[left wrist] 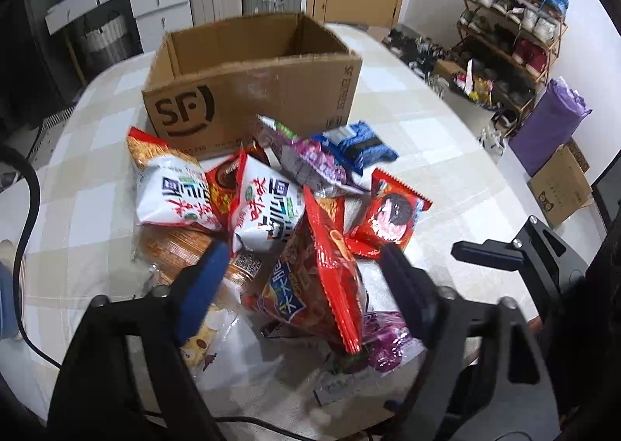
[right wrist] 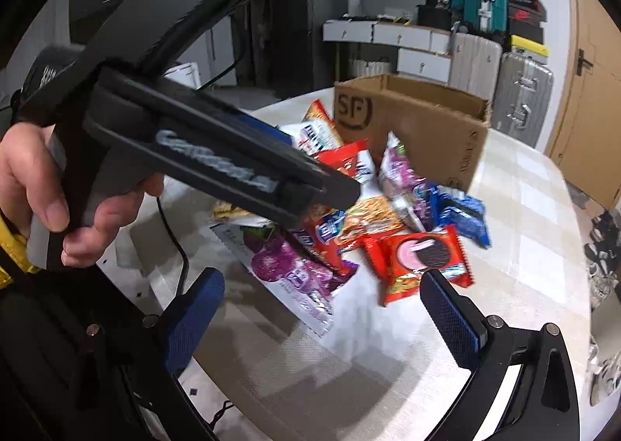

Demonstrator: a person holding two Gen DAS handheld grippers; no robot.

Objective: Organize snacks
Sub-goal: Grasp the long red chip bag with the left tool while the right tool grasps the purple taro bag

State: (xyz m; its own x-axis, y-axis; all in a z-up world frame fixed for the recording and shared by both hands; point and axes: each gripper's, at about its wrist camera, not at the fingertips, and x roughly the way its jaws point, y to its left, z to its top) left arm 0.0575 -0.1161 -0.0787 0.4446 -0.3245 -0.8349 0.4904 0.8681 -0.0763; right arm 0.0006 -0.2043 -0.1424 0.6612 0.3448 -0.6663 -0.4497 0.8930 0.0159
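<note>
The snack pile (left wrist: 295, 231) lies on the surface just in front of the box (left wrist: 252, 80). The left claw (left wrist: 306, 278) is spread around a tall red bag (left wrist: 333, 278). The right claw (right wrist: 322, 309), also spread, waits farther back.

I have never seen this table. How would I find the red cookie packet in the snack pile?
Find the open cardboard box marked SF on the checked tablecloth; the snacks lie piled before it. The red cookie packet lies at the pile's edge, near the blue packet. It alone shows a dark sandwich cookie with pink filling.
</note>
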